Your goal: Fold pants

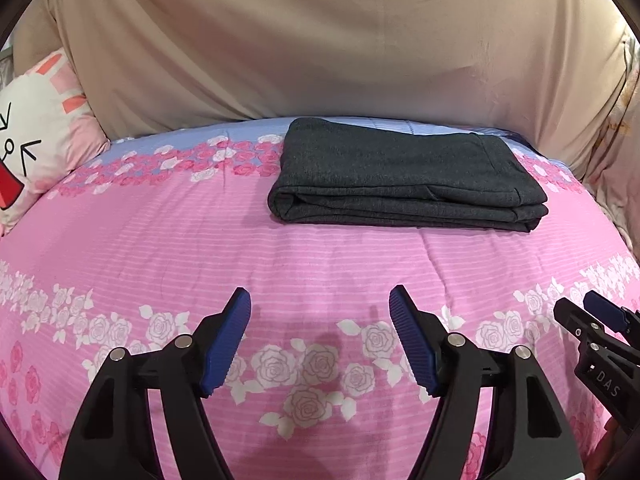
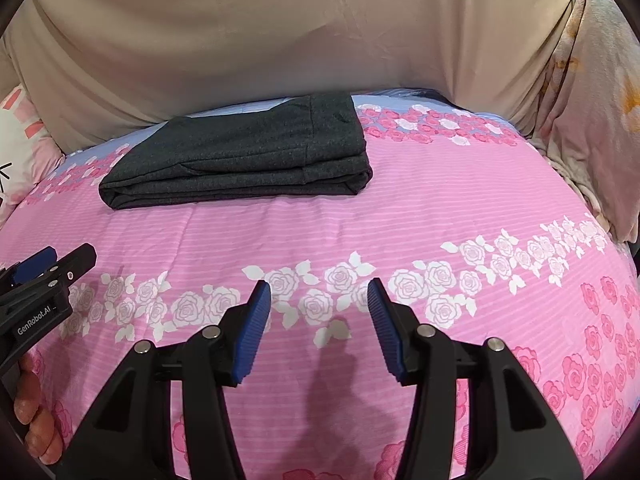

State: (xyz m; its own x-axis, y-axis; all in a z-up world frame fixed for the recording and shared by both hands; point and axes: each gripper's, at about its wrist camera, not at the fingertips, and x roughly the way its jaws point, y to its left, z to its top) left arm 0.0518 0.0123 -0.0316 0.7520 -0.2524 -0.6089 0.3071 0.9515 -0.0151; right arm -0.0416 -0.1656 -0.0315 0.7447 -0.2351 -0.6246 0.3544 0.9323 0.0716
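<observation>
Dark grey pants (image 1: 404, 176) lie folded into a flat rectangular stack at the far side of the pink floral bedspread (image 1: 320, 264); they also show in the right wrist view (image 2: 240, 156). My left gripper (image 1: 320, 300) is open and empty, held above the bedspread well short of the pants. My right gripper (image 2: 319, 292) is open and empty too, to the right of the left one. Each gripper shows at the edge of the other's view: the right one (image 1: 588, 312) and the left one (image 2: 60, 260).
A beige sheet (image 1: 320, 40) hangs behind the bed. A pink and white cartoon pillow (image 1: 36, 140) lies at the far left. A pale floral blanket (image 2: 592, 120) drapes at the far right. Bare bedspread (image 2: 400, 232) lies between grippers and pants.
</observation>
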